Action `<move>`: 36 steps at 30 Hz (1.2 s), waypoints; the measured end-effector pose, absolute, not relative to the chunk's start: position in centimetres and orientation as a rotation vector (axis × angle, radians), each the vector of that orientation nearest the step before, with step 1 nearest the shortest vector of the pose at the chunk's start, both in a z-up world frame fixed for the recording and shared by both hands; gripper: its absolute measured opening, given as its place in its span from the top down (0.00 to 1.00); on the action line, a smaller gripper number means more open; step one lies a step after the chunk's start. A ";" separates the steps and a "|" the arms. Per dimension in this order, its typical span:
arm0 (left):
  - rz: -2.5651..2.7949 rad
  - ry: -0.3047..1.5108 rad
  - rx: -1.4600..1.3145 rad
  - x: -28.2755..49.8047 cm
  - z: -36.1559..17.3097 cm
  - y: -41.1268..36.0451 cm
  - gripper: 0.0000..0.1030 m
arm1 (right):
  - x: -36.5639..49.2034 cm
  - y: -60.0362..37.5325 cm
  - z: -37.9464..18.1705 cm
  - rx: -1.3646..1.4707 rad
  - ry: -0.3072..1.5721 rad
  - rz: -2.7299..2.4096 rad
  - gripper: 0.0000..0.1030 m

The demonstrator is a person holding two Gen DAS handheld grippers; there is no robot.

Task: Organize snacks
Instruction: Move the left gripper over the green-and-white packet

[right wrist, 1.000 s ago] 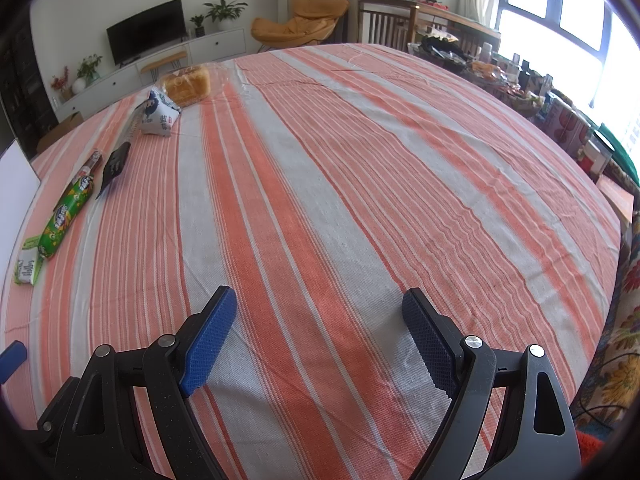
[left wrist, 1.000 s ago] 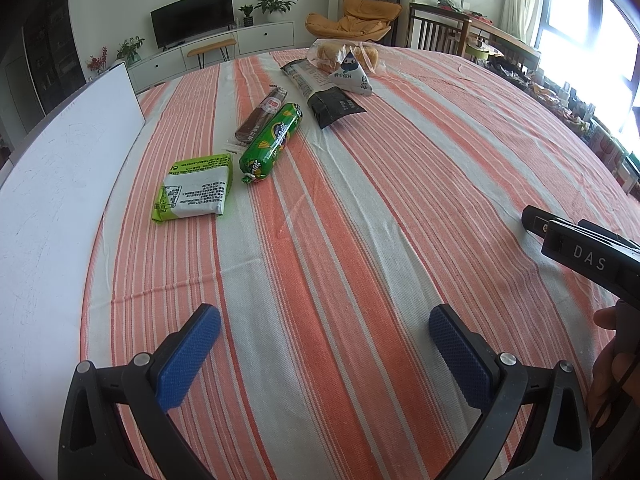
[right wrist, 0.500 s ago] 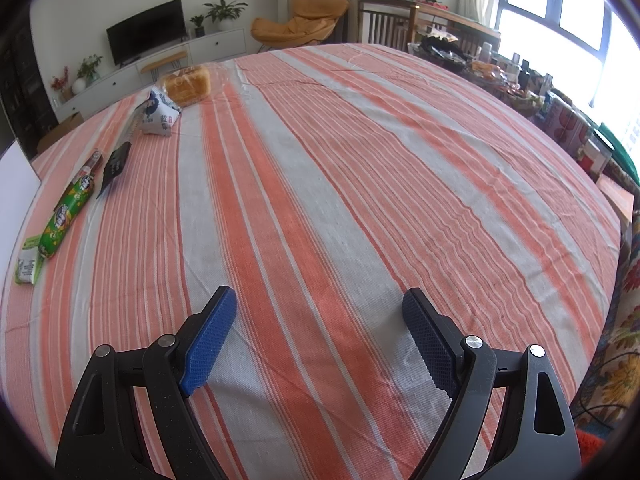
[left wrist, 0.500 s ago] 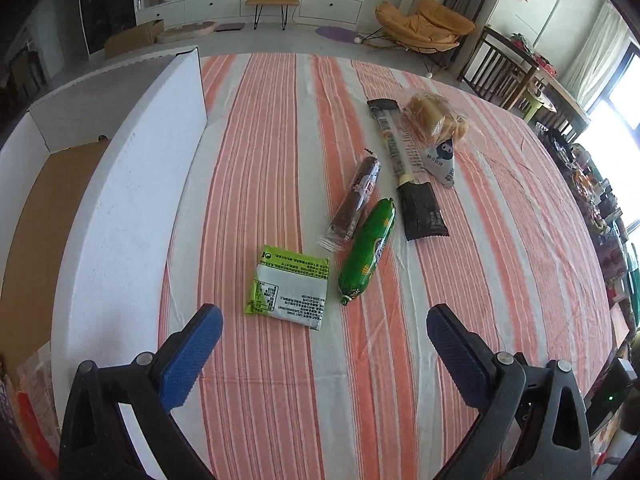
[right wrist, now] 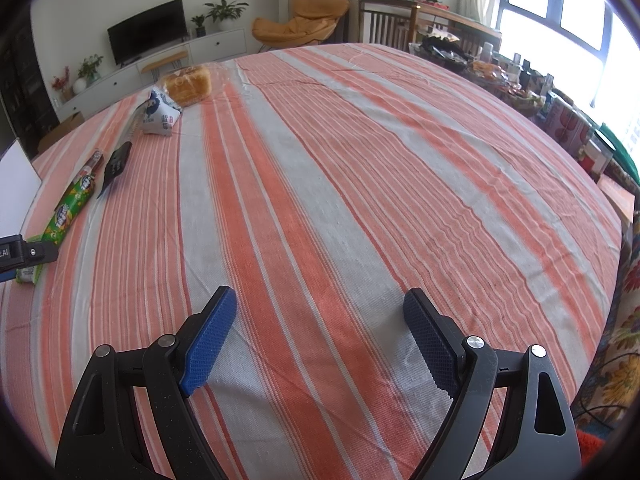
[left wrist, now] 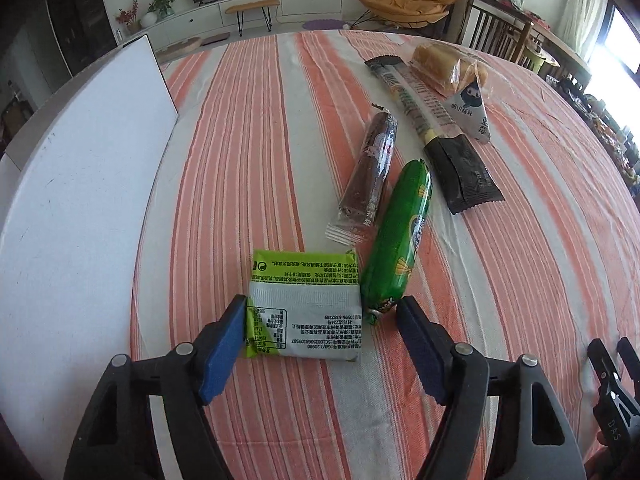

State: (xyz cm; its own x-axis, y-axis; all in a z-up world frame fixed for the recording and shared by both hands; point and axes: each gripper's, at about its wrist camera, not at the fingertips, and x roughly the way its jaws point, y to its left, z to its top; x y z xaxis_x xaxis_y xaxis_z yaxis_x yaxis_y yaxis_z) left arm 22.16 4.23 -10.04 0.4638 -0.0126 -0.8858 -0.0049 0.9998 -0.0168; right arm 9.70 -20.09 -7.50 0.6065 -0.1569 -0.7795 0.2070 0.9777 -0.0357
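On a cloth-covered table [left wrist: 248,128], a flat packet [left wrist: 306,308] lies between the jaws of the left gripper [left wrist: 320,338]. A sausage tube [left wrist: 400,236] lies just right of it, its near end by the right jaw. Beyond lie a wrapped bar [left wrist: 370,172], a long pouch [left wrist: 436,132] and bagged bread [left wrist: 448,68]. A board [left wrist: 80,184] stands left. Only cloth lies between the jaws of the right gripper [right wrist: 320,336].

L gripper [left wrist: 320,330] tilts steeply down, jaws partly apart & just been closing, w/ a packet between them; left pad at its edge. R gripper [right wrist: 320,322] angled down, jaws wide, nothing between.
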 end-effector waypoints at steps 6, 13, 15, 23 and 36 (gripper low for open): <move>-0.035 1.075 -0.096 18.8 -9.5 3.4 0.51 | 9.7 -20.1 -7.6 0.060 0.895 -0.210 0.14; -0.064 1.020 0.028 11.6 -9.9 0.1 0.51 | 9.7 -20.1 -7.5 0.061 0.895 -0.211 0.14; -0.066 0.993 0.047 10.7 -9.8 0.0 0.50 | 9.7 -20.1 -7.6 0.061 0.895 -0.212 0.14; -0.069 0.943 0.034 11.5 -10.8 0.4 0.08 | 9.7 -20.1 -7.5 0.061 0.895 -0.211 0.14; -0.055 0.946 0.017 11.8 -11.2 0.6 0.00 | 9.8 -20.0 -7.6 0.061 0.895 -0.211 0.14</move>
State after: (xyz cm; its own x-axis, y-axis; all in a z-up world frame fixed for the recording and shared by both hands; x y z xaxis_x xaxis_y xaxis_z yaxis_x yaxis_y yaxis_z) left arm 11.82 0.62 -11.19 0.5833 -0.0397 -0.8113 0.0543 0.9985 -0.0098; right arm 9.75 -20.04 -7.55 0.6060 -0.1572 -0.7798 0.2081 0.9775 -0.0353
